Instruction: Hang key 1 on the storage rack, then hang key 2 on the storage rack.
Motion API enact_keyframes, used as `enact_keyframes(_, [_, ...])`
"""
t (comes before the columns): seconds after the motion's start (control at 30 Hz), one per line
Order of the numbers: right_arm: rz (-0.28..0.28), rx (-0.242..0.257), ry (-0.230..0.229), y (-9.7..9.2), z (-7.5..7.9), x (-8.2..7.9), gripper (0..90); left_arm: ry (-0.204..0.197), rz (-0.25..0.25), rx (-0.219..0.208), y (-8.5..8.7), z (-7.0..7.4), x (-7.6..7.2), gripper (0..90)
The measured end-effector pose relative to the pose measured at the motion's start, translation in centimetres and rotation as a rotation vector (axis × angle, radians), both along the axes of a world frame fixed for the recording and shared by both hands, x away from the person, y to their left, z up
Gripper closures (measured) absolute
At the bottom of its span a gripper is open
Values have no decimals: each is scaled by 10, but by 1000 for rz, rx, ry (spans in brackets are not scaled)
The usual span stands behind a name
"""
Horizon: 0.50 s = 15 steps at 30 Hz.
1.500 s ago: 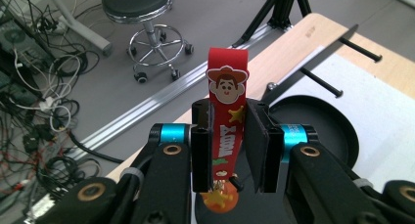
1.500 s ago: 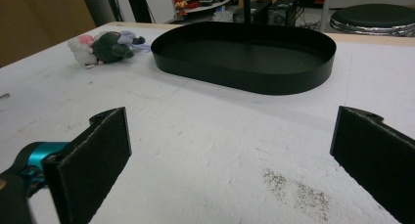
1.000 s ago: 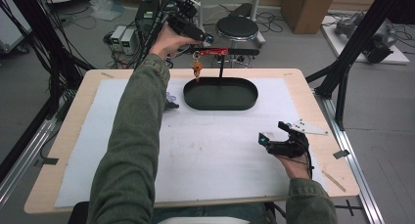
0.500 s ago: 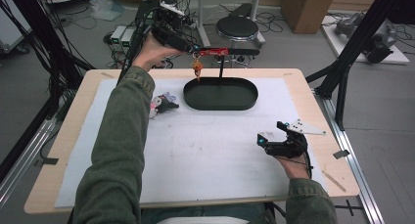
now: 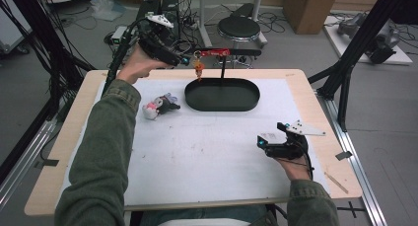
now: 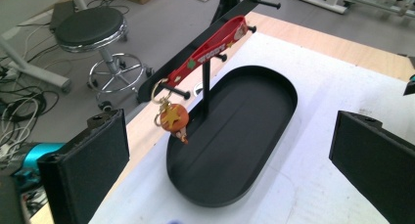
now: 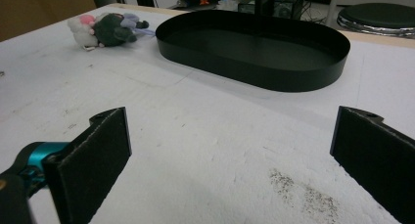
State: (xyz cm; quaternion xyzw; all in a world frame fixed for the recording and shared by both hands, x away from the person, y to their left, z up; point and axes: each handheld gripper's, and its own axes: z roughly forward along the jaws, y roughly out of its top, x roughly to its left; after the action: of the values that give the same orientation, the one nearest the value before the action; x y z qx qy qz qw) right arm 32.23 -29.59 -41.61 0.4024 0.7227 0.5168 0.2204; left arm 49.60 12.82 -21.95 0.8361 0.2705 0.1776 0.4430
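A red strap keychain [image 5: 213,53] hangs from a peg of the black stand [image 5: 223,68], and its orange star charm [image 5: 198,66] dangles over the left end of the black oval tray [image 5: 222,94]. My left gripper [image 5: 181,58] is held in the air just left of the charm, open and empty. In the left gripper view the keychain [image 6: 205,50] and charm [image 6: 172,117] hang ahead of the wide-apart jaws of the left gripper [image 6: 230,160]. My right gripper [image 5: 263,141] rests low at the table's right, open and empty, and faces the tray [image 7: 254,53].
A small plush toy [image 5: 158,106] lies on the white mat left of the tray, also seen as the plush toy [image 7: 105,28] from the right gripper. The stand's post [image 6: 206,87] rises from the tray [image 6: 244,136]. A stool [image 5: 238,27] and cables are beyond the far edge.
My left hand has drawn back to the left, away from the keychain, which stays hanging on the stand. The plush toy is now uncovered. The right gripper has not moved.
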Motion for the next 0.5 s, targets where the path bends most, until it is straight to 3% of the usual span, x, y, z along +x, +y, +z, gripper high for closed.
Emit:
enact_keyframes(0.23, [3,-9,-6,1,0,1,5,0,6,-16,12,-6,-5,17])
enact_keyframes(0.5, [6,-20,-3,1,-1,1,5,20,23,9,25,-24,-6,17])
